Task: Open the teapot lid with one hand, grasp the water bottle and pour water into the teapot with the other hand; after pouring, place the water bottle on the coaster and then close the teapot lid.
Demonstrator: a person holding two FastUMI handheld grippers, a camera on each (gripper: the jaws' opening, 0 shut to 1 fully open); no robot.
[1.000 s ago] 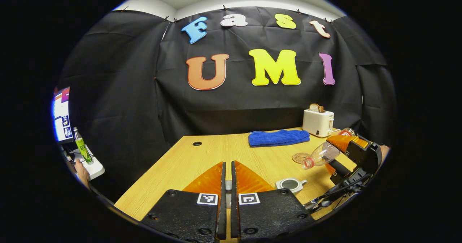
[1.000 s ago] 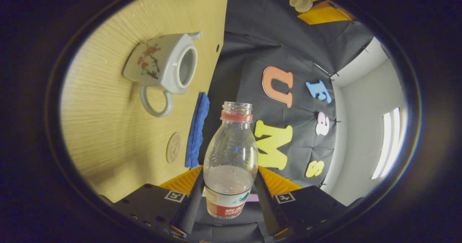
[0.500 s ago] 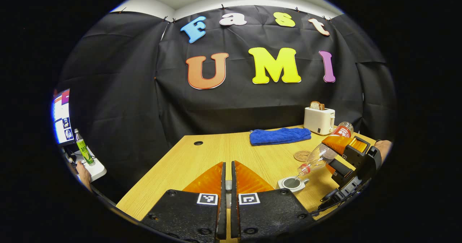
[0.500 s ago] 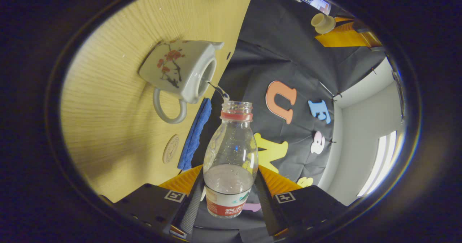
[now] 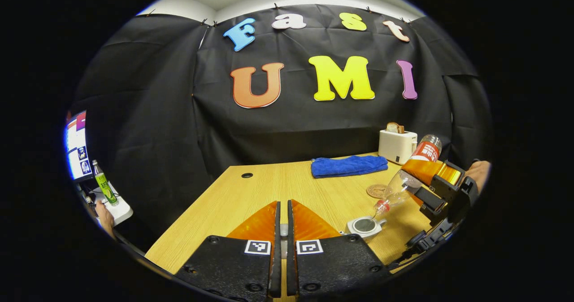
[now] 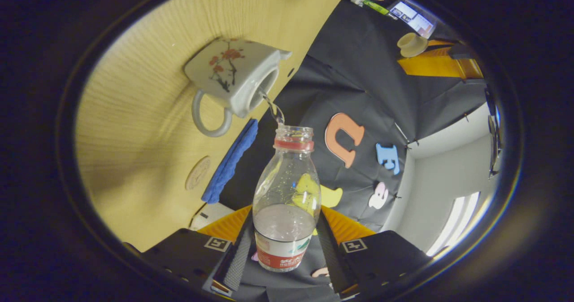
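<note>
My right gripper [image 6: 282, 243] is clamped on the bottle [image 6: 287, 199]: both fingers press its lower body at the label, one on each side. The bottle is uncapped and tipped mouth-down toward the teapot [image 6: 233, 75]. A thin stream of water [image 6: 272, 109] runs from the mouth into the teapot's open top. Water remains in the bottle.

In the left gripper view the same bottle [image 5: 406, 181] slants down to the left in the right gripper [image 5: 426, 185], its mouth just above the teapot [image 5: 364, 225]. A hand [image 5: 479, 172] shows behind that gripper.

My left gripper [image 5: 281, 230] has its fingers nearly together, a narrow slit between them. From this view I cannot tell what sits in the slit. In the right gripper view a pale lid [image 6: 411, 44] sits at the tip of the left gripper [image 6: 441, 62], held up away from the teapot.

The teapot stands upright on the table [image 5: 251, 194], lid off. The coaster [image 5: 377, 190] lies bare just beyond the teapot, apart from it. A blue cloth [image 5: 349, 165] lies farther back, with a toaster [image 5: 397, 145] beside it.
</note>
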